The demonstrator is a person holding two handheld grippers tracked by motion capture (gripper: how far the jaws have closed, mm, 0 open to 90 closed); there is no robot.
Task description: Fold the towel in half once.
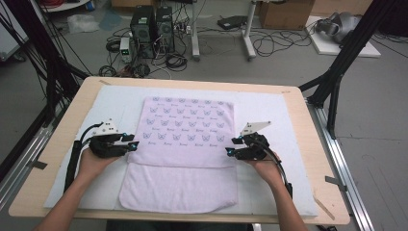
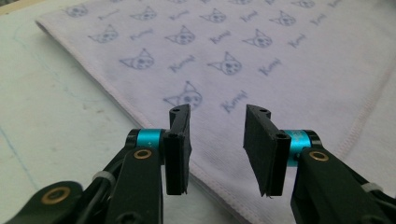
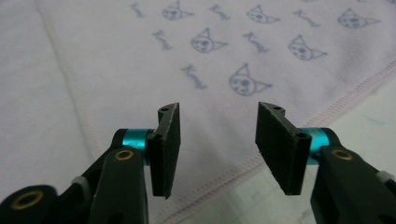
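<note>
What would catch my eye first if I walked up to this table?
Probably the pale lilac towel printed with little cat faces, spread flat in the middle of the white mat, its near part folded over, plain side up. Next, the two hand-held black tools: the left gripper and right gripper sit at the towel's side edges, jaws open, with nothing between them.

A script word, not quite legible, repeats across the towel [image 2: 243, 51].

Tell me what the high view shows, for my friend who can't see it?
A pale purple towel printed with little faces lies on a white mat on a wooden table, its near part folded over. A person's left gripper and right gripper sit open at the towel's two side edges.
</note>
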